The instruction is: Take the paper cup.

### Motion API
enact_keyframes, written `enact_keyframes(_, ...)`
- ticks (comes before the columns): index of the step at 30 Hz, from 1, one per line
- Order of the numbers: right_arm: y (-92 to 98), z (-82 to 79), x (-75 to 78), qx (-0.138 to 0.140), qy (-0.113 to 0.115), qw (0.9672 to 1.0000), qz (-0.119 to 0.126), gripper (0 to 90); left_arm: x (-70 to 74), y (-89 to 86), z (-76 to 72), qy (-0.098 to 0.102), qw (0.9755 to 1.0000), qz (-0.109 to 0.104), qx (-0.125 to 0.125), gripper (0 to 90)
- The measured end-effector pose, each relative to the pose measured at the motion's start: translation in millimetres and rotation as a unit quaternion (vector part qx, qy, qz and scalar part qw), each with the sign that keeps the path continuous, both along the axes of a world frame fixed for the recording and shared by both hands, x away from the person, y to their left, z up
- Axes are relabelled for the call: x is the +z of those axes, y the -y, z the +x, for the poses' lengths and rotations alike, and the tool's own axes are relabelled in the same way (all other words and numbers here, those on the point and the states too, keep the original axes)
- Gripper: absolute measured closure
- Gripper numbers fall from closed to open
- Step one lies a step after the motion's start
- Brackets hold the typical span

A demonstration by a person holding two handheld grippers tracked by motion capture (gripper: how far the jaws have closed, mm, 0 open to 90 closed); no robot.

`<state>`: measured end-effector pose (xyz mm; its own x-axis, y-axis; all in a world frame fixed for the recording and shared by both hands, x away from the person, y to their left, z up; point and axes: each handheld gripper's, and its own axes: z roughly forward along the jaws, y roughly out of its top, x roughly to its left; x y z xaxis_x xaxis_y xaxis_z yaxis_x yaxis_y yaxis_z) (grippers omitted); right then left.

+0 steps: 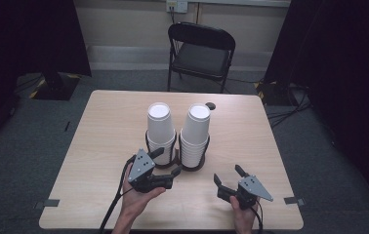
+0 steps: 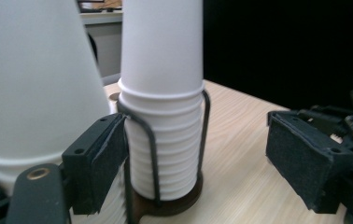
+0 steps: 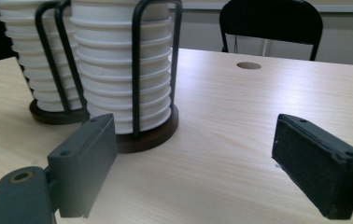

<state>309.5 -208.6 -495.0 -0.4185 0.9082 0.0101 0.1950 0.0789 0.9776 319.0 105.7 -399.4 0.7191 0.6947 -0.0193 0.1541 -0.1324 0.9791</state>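
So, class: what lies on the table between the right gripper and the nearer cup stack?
Nothing: the right gripper view shows bare tabletop between the right gripper and the cup stack.

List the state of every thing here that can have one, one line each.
left gripper: open, grips nothing, close by the left cup stack
right gripper: open, empty, low over the table
left cup stack: upright, cups upside down, in its wire holder
right cup stack: upright, cups upside down, in its wire holder
chair: unfolded, unoccupied
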Motion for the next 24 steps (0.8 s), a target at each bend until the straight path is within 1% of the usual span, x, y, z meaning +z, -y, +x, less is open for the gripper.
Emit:
enact_keyframes(1, 0.3, -0.3, 0.0, 0.002, 0.000, 1.0000, 0.002, 13.3, 1.1, 0.8, 0.4, 0.001, 1.0000, 0.003, 0.003, 20.3)
enact_keyframes(5, 0.5, -0.5, -0.1, 0.005, 0.002, 1.0000, 0.002, 13.3, 6.3, 3.0, 4.9, -0.002, 1.0000, -0.005, -0.004, 20.2)
enact_keyframes(8, 0.8, -0.5, -0.1, 0.005, 0.002, 1.0000, 0.003, 13.3, 11.1, 9.2, 8.6, -0.001, 1.0000, 0.002, -0.007, 20.2)
enact_keyframes(9, 0.8, -0.5, -0.1, 0.005, 0.002, 1.0000, 0.003, 13.3, 11.1, 9.2, 8.6, -0.001, 1.0000, 0.002, -0.007, 20.2)
enact_keyframes(10, 0.7, -0.4, -0.1, 0.006, 0.001, 1.0000, 0.003, 13.4, 12.2, 14.5, 9.5, 0.002, 0.9999, 0.007, -0.009, 20.2)
enact_keyframes(12, 0.7, -0.4, -0.1, 0.005, 0.002, 1.0000, 0.003, 13.5, 12.7, 16.8, 10.2, 0.002, 0.9999, 0.011, -0.008, 20.1)
enact_keyframes(13, 0.6, -0.3, -0.1, 0.006, 0.001, 1.0000, 0.002, 13.6, 13.2, 18.7, 11.2, -0.003, 0.9999, 0.009, -0.005, 20.2)
enact_keyframes(15, 0.4, -0.3, 0.0, 0.006, 0.001, 1.0000, 0.001, 13.8, 14.3, 21.3, 13.4, -0.009, 0.9999, 0.009, -0.009, 20.0)
enact_keyframes(17, 0.4, -0.6, -0.1, 0.005, 0.003, 1.0000, 0.001, 14.1, 15.5, 24.3, 15.2, -0.007, 0.9998, 0.016, -0.006, 20.0)
enact_keyframes(18, 0.5, -0.7, -0.1, 0.005, 0.003, 1.0000, 0.002, 14.2, 16.1, 25.7, 16.6, -0.007, 0.9998, 0.019, -0.005, 18.6)
enact_keyframes(21, 0.5, -0.8, -0.2, 0.006, 0.003, 1.0000, 0.002, 14.5, 18.4, 27.9, 22.2, -0.013, 0.9997, 0.019, -0.012, 16.3)
enact_keyframes(22, 0.5, -0.8, -0.2, 0.006, 0.004, 1.0000, 0.002, 14.6, 19.8, 28.6, 23.8, -0.011, 0.9997, 0.017, -0.014, 16.3)
enact_keyframes(24, 0.5, -0.7, -0.1, 0.006, 0.003, 1.0000, 0.001, 14.7, 22.3, 30.4, 25.3, -0.007, 0.9997, 0.020, -0.012, 15.8)
